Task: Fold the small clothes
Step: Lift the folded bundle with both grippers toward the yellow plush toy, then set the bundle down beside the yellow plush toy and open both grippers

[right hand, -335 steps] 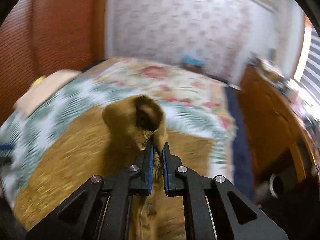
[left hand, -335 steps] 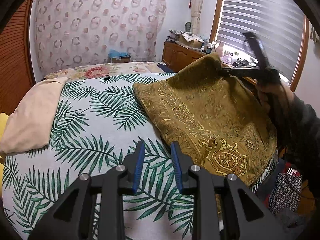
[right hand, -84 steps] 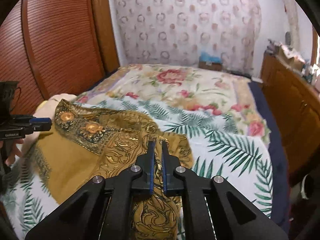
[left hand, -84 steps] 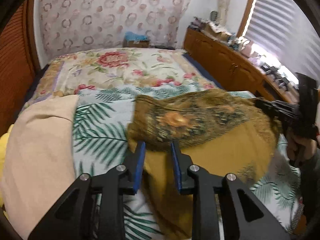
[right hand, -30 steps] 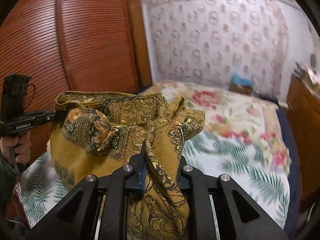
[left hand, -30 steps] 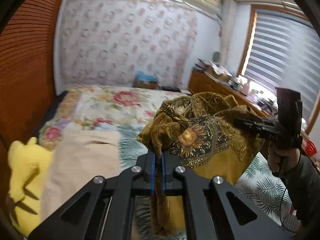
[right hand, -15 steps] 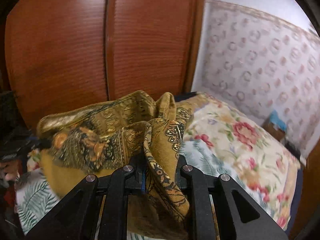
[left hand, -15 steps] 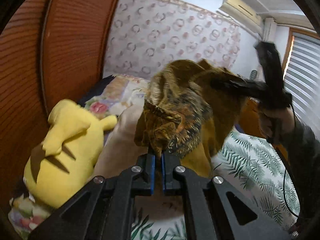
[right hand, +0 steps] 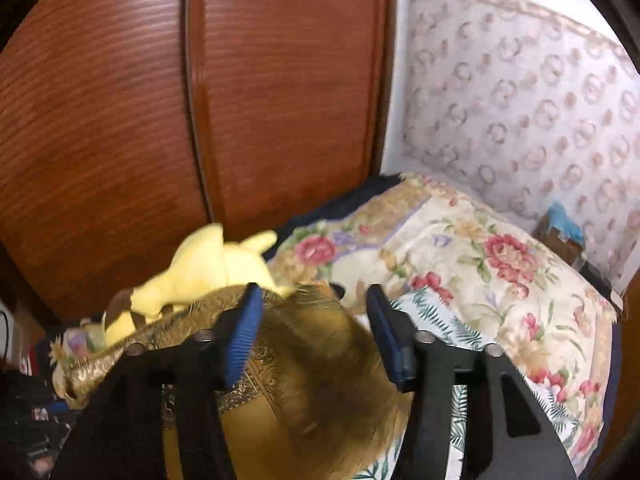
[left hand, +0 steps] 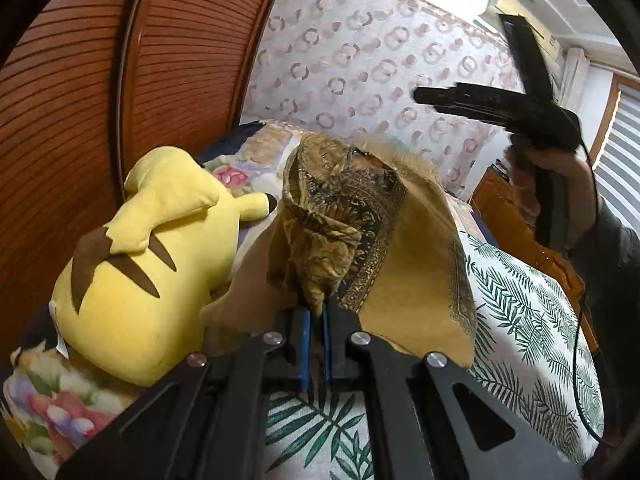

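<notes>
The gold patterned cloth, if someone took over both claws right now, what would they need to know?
Left claw: shut on a bunched part of the gold patterned cloth, held up above the bed.
Right claw: open, holding nothing, with the cloth drooping below it.
The cloth hangs beside the yellow plush toy, crumpled, with no neat fold visible.
Left: probably lay it flat on the bed, fold it, set it down.

Bunched mustard paisley cloth [left hand: 412, 264], airborne
</notes>
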Action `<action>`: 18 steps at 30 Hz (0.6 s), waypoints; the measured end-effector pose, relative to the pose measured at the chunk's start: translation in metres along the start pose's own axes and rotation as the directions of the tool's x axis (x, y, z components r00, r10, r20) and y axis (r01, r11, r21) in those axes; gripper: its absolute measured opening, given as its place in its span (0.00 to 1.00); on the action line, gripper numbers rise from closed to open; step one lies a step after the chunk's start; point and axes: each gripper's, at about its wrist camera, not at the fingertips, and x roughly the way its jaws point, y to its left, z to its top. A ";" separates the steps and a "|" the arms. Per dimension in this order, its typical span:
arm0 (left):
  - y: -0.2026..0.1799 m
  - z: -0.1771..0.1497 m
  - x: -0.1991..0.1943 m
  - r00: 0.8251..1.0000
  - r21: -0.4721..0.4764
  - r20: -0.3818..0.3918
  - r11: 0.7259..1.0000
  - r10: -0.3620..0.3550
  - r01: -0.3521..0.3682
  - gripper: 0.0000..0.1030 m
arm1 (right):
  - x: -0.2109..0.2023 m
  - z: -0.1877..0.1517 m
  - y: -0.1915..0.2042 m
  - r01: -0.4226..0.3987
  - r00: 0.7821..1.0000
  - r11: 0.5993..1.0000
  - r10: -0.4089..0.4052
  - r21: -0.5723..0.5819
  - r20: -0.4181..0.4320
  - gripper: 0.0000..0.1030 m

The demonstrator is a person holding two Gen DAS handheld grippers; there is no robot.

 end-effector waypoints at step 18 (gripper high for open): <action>-0.007 0.004 -0.009 0.997 0.051 0.002 0.996 0.078 -0.078 0.07 | 0.044 -0.110 0.017 0.027 0.992 0.999 -0.030 -0.019 -0.123 0.57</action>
